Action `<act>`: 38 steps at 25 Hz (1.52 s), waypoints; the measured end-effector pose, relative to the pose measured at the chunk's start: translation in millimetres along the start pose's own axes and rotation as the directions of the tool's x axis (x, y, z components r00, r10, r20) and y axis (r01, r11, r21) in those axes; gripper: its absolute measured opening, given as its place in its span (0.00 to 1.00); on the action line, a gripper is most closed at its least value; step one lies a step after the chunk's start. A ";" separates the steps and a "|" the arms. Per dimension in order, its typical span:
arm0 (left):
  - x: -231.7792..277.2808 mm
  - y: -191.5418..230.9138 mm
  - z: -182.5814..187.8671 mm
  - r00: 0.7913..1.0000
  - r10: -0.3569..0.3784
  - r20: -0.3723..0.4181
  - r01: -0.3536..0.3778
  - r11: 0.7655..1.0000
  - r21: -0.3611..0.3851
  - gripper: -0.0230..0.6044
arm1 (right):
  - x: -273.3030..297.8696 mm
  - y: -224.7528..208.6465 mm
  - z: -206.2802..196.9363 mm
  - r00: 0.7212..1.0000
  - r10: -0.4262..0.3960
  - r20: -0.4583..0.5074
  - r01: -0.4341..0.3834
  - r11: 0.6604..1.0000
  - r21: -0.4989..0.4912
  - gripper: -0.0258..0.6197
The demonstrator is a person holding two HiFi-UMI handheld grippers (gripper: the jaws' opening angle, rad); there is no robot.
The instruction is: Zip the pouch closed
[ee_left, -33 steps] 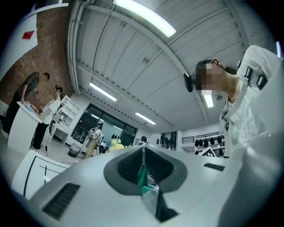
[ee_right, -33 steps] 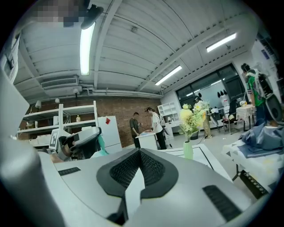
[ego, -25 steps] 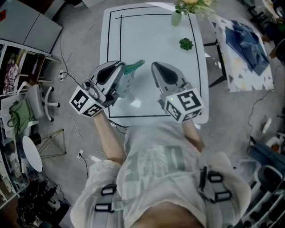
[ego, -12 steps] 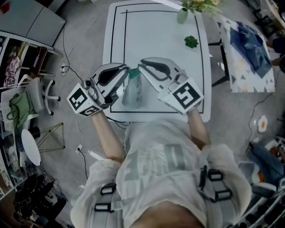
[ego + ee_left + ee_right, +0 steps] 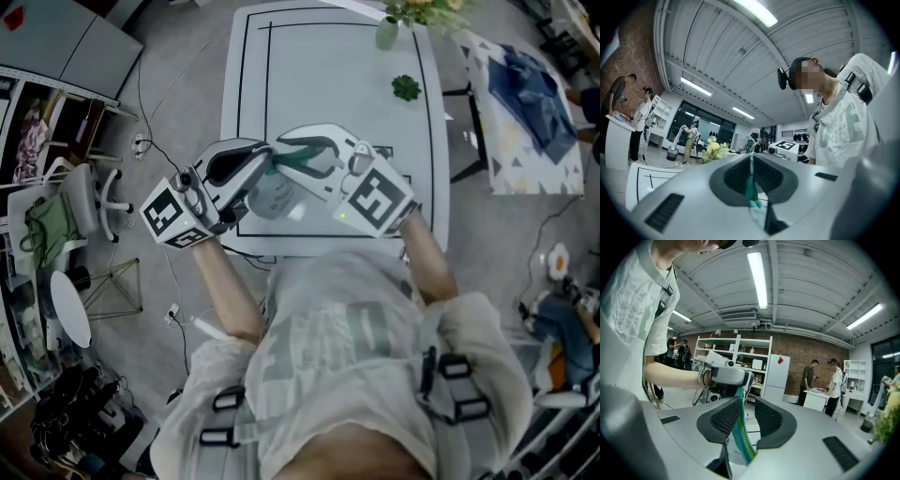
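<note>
The pouch [image 5: 272,194] hangs over the table's [image 5: 328,84] near edge, between the two claws. The left gripper [image 5: 751,158] is clamped on its green zip edge. The right gripper [image 5: 746,403] has just been opening its jaws; they stand wide, with the zip edge between them, unpressed. The next move probably calls for closing squarely on the slider, which I cannot make out, holding the left end taut and pulling straight along the zip.

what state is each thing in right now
pouch: held up above the table, zip state unclear
left gripper: shut on the pouch's green edge
right gripper: open, jaws have just been opening, the pouch's zip edge between them, not clamped
vase: upright at the table's far edge
</note>
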State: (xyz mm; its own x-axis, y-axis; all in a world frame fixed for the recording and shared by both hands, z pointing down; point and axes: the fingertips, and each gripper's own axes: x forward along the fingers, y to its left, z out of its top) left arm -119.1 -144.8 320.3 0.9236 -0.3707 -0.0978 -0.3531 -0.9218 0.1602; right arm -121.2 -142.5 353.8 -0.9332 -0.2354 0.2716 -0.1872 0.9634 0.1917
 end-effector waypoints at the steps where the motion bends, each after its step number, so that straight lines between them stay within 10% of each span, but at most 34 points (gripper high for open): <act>1: 0.3 -2.6 -0.9 1.000 -0.013 -0.012 0.013 1.000 0.002 0.07 | 0.6 2.6 0.3 1.000 0.017 -0.004 -0.017 1.000 -0.003 0.19; 13: -9.9 -28.0 -13.1 0.978 -0.172 -0.119 0.167 0.985 -0.049 0.07 | 2.1 35.1 -5.0 0.969 0.218 -0.119 -0.227 0.971 -0.072 0.10; 27: -11.7 -41.3 -1.8 0.968 -0.251 -0.030 0.248 0.966 -0.076 0.07 | -1.7 51.3 8.2 0.948 0.312 -0.066 -0.315 0.948 -0.051 0.10; 38: -20.8 -30.0 4.0 0.986 -0.166 0.013 0.166 0.985 -0.050 0.07 | 7.1 35.5 8.9 0.987 0.143 -0.072 -0.148 0.986 -0.077 0.05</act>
State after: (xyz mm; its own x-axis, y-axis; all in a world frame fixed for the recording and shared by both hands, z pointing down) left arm -128.3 -109.9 313.7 0.9673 -0.2143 -0.1355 -0.1868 -0.9638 0.1904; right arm -137.3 -108.8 354.1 -0.9260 -0.1042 0.3630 -0.0230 0.9750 0.2210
